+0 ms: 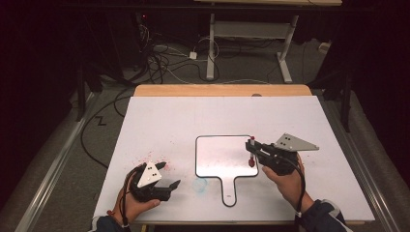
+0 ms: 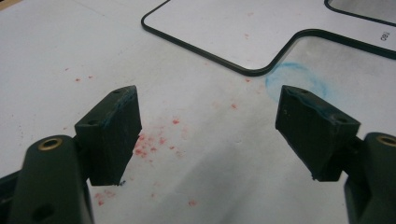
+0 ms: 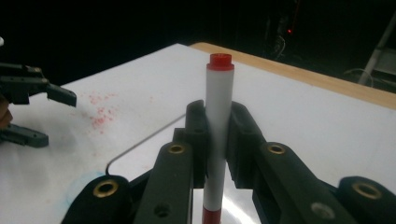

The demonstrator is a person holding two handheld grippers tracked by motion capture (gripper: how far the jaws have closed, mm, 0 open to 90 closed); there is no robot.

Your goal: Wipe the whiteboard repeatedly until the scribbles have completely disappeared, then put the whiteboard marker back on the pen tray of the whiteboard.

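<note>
The right tool (image 3: 218, 140) clamps a red-capped white marker (image 3: 218, 116) upright between its pads, above the right edge of a paddle-shaped whiteboard (image 1: 220, 154) on the white counter (image 1: 300, 125) — the marker's lower end is cut off in the right gripper view. The left tool (image 2: 208, 135) stands wide open and empty above red specks (image 2: 154, 144), near a faint blue smudge (image 2: 299, 74).

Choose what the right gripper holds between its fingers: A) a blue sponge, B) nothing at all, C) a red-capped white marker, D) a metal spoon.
C: in the right gripper view, the right gripper is shut on an upright white marker with a red cap.
</note>
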